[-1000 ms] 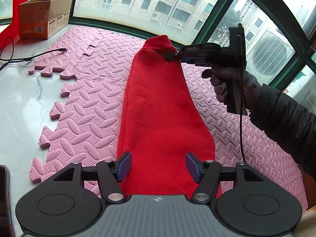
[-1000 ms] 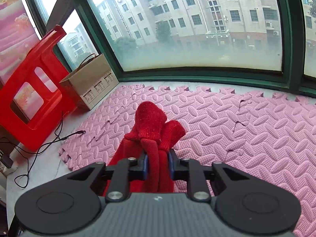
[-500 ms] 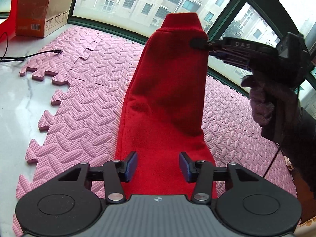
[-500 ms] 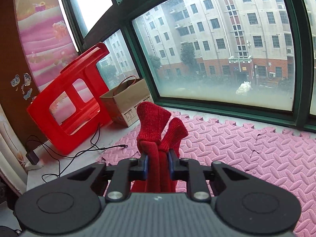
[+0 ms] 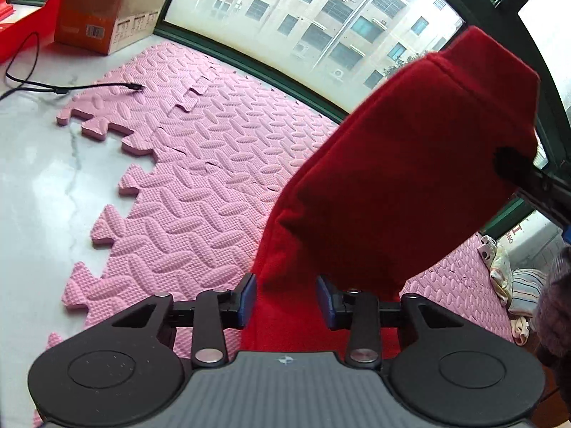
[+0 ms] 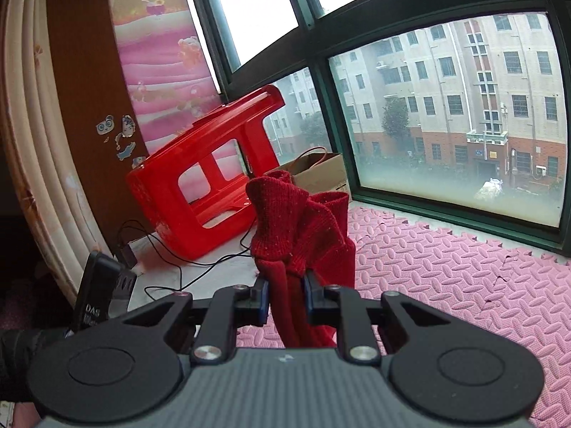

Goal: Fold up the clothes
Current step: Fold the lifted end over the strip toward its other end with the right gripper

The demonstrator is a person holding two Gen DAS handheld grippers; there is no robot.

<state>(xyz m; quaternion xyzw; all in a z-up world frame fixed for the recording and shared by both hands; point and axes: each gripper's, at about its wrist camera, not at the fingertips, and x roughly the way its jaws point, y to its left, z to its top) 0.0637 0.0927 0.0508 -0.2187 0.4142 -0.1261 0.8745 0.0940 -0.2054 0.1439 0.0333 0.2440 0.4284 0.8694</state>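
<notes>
The right gripper (image 6: 285, 297) is clamped on a bunched end of the long red knitted garment (image 6: 299, 228): the cloth is squeezed into a narrow rope between its blue-faced pads (image 6: 263, 297), and the ribbed hem stands up in two lobes just past the fingertips. Holding it by the gathered end looks deliberate — it lets that end be carried up and over the rest of the cloth to make a fold.

The left gripper (image 5: 285, 297) has its jaws closing, with the lower part of the same red knitted garment (image 5: 385, 192) lying between and under the two blue pads (image 5: 248, 297). They do not yet press on it; a gap shows on each side. My reading is that this hand means to pin or pinch the near end so it stays put while the other end comes over.

From the left wrist view the garment rises off the pink interlocking foam mat (image 5: 200, 178) in a steep arc, its far end held high at the right by the dark tip of the other tool. Beyond the mat lie a black cable (image 5: 71, 87) on the pale sill and a brown cardboard box (image 5: 103, 7) — with a red plastic stool (image 6: 210, 185) on its side by the window.
</notes>
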